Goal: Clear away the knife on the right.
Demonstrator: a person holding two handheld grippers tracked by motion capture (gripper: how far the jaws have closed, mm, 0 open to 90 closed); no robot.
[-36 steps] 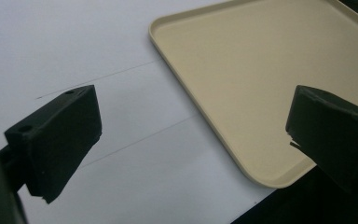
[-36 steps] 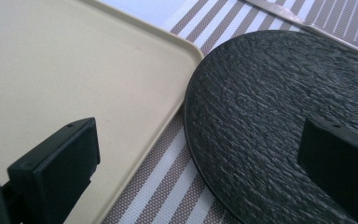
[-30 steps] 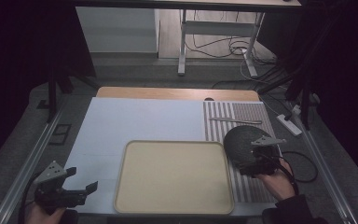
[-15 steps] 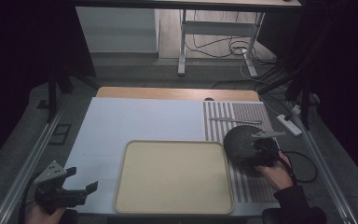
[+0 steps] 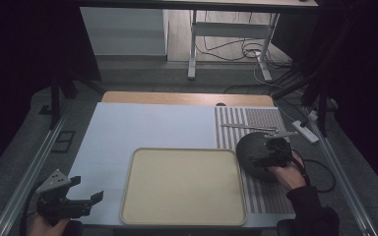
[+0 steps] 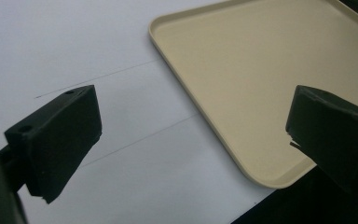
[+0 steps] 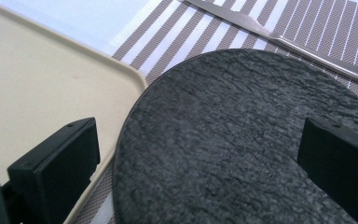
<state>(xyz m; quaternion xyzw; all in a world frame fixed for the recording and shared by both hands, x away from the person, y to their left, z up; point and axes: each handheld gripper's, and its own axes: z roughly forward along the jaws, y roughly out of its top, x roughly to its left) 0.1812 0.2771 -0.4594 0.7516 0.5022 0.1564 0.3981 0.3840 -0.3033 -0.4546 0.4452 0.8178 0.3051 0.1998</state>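
your right gripper (image 5: pixel 270 151) hovers low over the dark round plate (image 5: pixel 254 155) on the striped mat (image 5: pixel 266 194), jaws wide apart and empty, beside the beige tray (image 5: pixel 183 186). your left gripper (image 5: pixel 81 199) rests at the table's near-left corner, also gaping, holding nothing.

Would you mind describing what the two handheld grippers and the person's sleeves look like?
Both grippers are black, each with two blocky, square-ended jaws that have small holes near the tips. The left gripper carries a grey three-cornered plate on top. The right gripper has the same kind of grey plate, and a black cable loops away from it across the mat. The person's right arm wears a dark sleeve.
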